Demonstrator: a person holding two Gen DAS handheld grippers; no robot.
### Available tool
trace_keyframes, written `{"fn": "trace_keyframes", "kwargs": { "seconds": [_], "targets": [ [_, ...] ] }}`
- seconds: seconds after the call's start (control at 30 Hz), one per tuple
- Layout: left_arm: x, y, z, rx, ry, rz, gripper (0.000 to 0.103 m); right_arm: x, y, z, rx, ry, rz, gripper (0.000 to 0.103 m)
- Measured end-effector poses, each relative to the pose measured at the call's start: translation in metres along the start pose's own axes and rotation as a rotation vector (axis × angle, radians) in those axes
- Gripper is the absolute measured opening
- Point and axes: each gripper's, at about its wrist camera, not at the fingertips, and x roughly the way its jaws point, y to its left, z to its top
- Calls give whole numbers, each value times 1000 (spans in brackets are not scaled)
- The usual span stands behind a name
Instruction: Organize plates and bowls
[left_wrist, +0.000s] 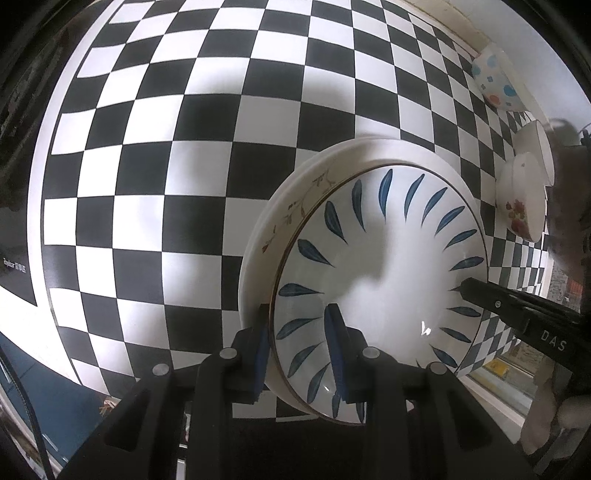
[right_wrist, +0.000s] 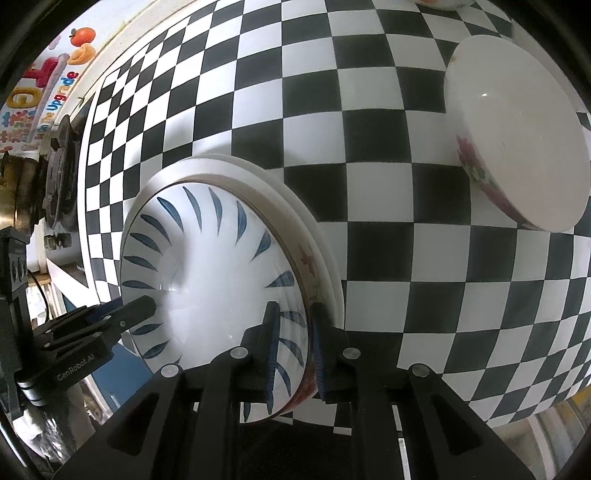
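Gripping the leaf plate by opposite rims: left tongs and right tongs, each clamped across its edge. Plate sits atop a plate stack on the checkered counter; floral bowl lies beyond the plate's right rim

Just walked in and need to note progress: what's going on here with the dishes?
A person with two handheld grippers is handling the blue-leaf plate, which sits on a stack of plates on the checkered table. The left gripper and right gripper each straddle opposite edges of its rim. A floral bowl and a dotted bowl stand apart, not yet stacked.
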Motion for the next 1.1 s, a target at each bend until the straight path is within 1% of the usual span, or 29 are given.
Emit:
{"fn": "trace_keyframes", "kwargs": {
  "seconds": [0.13,0.2,0.27,0.33,0.43,0.63,0.73,0.87,0.93,1.0,1.1],
  "targets": [
    [1,3,2,-11,19,-16,26,-2,-3,0,13,5,19,22],
    [1,4,1,-8,24,-11,26,-4,-5,0,20,6,30,24],
    [0,2,0,-1,17,1,26,-5,-7,0,36,10,52,27],
    [0,2,0,1,16,3,26,-7,-9,0,47,10,63,27],
    [-1,0,1,7,13,10,26,-8,-8,-2,42,8,56,27],
    [-3,-13,-1,15,4,26,26,-13,-11,-4,60,7,59,27],
    [-3,-15,-4,23,-5,40,26,-23,-8,-3,52,-31,30,28],
    [-7,-21,-10,29,-19,65,26,-32,-3,-1,28,-39,13,28],
    [-14,-24,-15,31,-40,87,26,-36,1,-3,12,-49,-15,28],
    [-24,-28,-23,30,-69,117,26,-40,5,-7,-4,-65,-44,31],
    [-39,-37,-40,36,-108,142,26,-51,13,-19,-34,-99,-87,33]
  ]
}}
